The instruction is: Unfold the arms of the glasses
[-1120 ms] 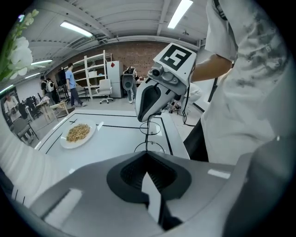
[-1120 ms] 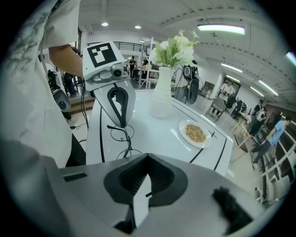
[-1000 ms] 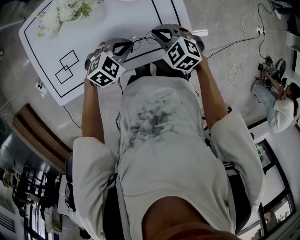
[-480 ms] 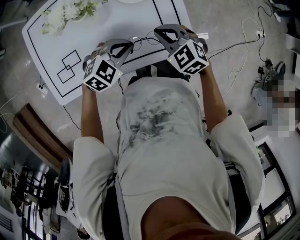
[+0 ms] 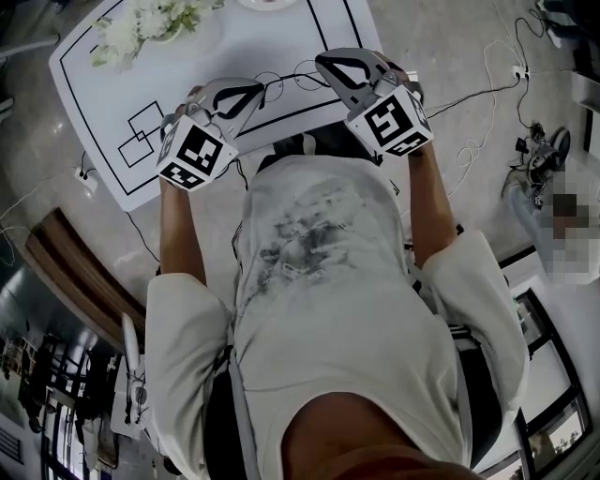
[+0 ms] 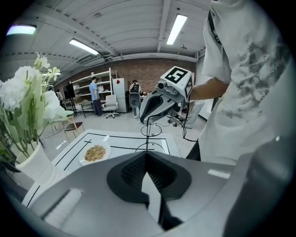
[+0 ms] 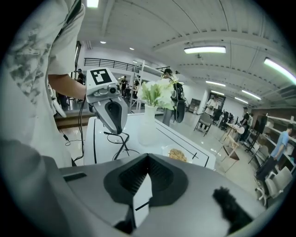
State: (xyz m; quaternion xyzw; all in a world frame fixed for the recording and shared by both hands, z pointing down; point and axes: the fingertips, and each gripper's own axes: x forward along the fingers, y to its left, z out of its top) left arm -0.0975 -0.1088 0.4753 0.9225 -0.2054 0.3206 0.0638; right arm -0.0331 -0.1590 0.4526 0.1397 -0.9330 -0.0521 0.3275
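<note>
A person, seen from above, is holding a gripper in each hand over a white tabletop (image 5: pixel 197 56). The left gripper (image 5: pixel 255 91) and right gripper (image 5: pixel 325 64) are pointing toward each other at the upper centre of the head view, tips near but apart. Thin wire glasses (image 5: pixel 286 80) are hanging between the two tips, over the near part of the tabletop; I cannot tell whether they are touching it.

In its own view the left gripper's jaws are pressing fully together, and a thin wire of the glasses is running out from their tip toward the right gripper. The right gripper's jaws are likewise closed with no gap. The wire appears to be leaving its tip too, though how much it is pinching is hard to make out.

Flowers (image 5: pixel 141 23) are sitting at the upper left of the tabletop. A plate (image 6: pixel 95 152) of food is showing at the lower left of the left gripper view.

The unfolding looks to be in hand. To do it well, one gripper should be holding the frame steady while the other is swinging the arm outward slowly, in an arc about its hinge. Pulling the tips straight apart is best avoided, since the wire looks slender and easy to bend.
</note>
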